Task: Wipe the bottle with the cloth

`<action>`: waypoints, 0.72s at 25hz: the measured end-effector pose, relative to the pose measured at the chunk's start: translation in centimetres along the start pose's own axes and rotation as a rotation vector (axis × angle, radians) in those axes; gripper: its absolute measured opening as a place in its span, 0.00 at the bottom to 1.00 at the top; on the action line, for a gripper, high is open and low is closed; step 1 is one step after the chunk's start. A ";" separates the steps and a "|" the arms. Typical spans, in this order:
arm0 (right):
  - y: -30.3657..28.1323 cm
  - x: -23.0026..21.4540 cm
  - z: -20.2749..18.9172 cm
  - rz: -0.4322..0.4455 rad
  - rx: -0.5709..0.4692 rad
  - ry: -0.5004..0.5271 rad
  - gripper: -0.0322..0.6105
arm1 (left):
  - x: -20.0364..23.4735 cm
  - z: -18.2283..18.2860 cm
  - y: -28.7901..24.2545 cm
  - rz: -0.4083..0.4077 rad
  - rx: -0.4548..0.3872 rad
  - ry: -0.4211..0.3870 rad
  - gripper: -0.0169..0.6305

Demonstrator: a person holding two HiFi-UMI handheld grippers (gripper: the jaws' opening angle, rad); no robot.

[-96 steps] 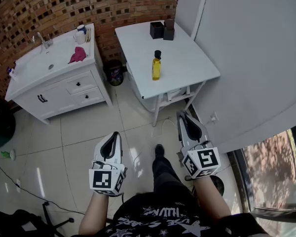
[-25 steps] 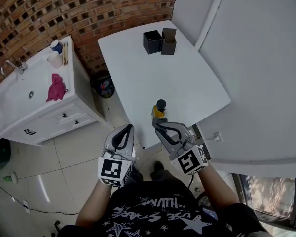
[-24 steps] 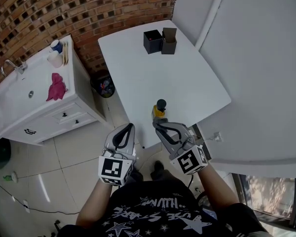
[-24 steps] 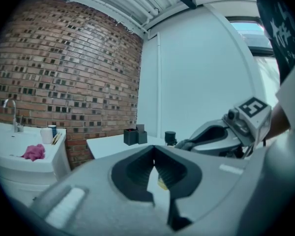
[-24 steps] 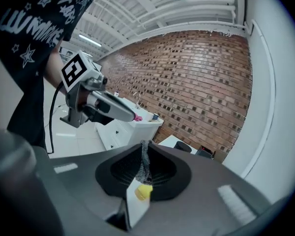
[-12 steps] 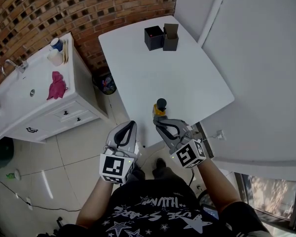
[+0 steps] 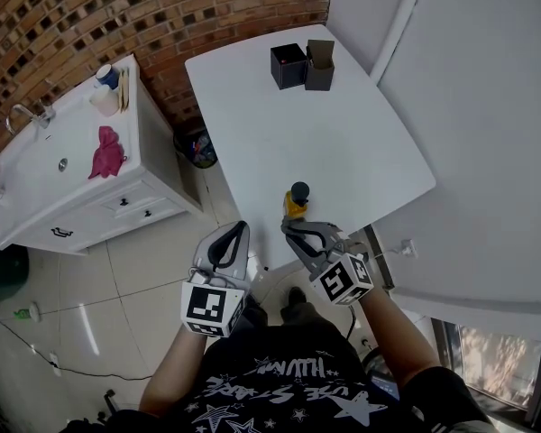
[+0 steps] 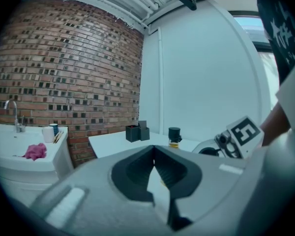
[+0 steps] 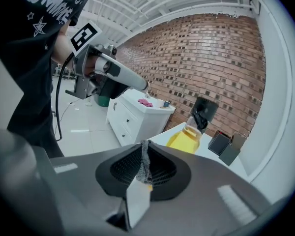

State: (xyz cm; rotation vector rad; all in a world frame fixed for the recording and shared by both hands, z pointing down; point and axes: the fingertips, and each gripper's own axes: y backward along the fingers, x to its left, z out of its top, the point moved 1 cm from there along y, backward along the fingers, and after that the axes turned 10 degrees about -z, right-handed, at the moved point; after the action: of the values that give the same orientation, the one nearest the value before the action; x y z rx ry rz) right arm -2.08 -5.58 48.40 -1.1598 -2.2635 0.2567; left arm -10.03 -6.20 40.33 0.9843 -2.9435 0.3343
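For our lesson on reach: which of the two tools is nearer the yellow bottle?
The right tool: its tip is close to the yellow bottle, while the left tool hangs aside, over the floor tiles.

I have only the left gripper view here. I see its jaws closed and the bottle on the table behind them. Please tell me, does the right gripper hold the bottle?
Observer: No. In the right gripper view the right gripper has its jaws together with nothing gripped, and the bottle stands beyond them.
Operator: How near is it to the bottle?
Observer: In the head view its tips sit just in front of the bottle, which stands upright at the near edge of the table. I cannot tell whether they touch.
Operator: And where is my left gripper?
Observer: In the head view the left gripper is left of the right one, beside the table's near corner, seemingly not over the tabletop.
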 end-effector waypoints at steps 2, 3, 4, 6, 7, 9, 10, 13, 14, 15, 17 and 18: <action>-0.3 0.2 -0.6 0.014 0.010 -0.009 0.11 | 0.1 -0.1 0.0 0.002 0.008 0.001 0.03; -0.5 0.3 -0.9 0.019 0.014 -0.016 0.11 | 0.2 -0.2 0.1 0.005 0.012 -0.002 0.03; -0.6 0.4 -1.1 0.024 0.017 -0.024 0.11 | 0.2 0.0 0.1 0.008 0.016 0.002 0.03; -0.9 0.6 -1.7 0.034 0.026 -0.037 0.11 | 0.1 0.6 0.2 0.017 0.025 0.019 0.03; -1.1 0.7 -2.0 0.040 0.031 -0.043 0.11 | 0.2 0.7 0.2 0.021 0.027 0.025 0.03; -1.5 0.9 -2.7 0.050 0.046 -0.052 0.11 | 0.3 0.6 0.3 0.025 0.028 0.027 0.03; -1.7 1.1 -3.0 0.054 0.055 -0.056 0.11 | 0.3 0.3 0.3 0.024 0.027 0.026 0.03; -2.0 1.4 -4.1 0.056 0.079 -0.066 0.11 | 0.2 -0.5 0.4 0.020 0.029 0.024 0.03; -2.1 1.5 -4.4 0.055 0.085 -0.069 0.11 | 0.2 -0.7 0.4 0.020 0.032 0.024 0.03; -2.2 1.5 -4.7 0.054 0.090 -0.072 0.11 | 0.2 -0.8 0.5 0.021 0.035 0.025 0.03; -2.5 1.6 -5.1 0.052 0.100 -0.082 0.11 | 0.4 -0.8 0.7 0.029 0.044 0.032 0.03; -2.6 1.7 -5.3 0.051 0.107 -0.087 0.11 | 0.5 -0.9 0.8 0.032 0.046 0.035 0.03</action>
State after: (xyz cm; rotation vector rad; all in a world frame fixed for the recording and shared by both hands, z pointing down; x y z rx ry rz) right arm -1.54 -6.26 54.51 -1.1722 -2.2669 0.4512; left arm -10.89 -5.70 41.06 0.9269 -2.9360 0.4175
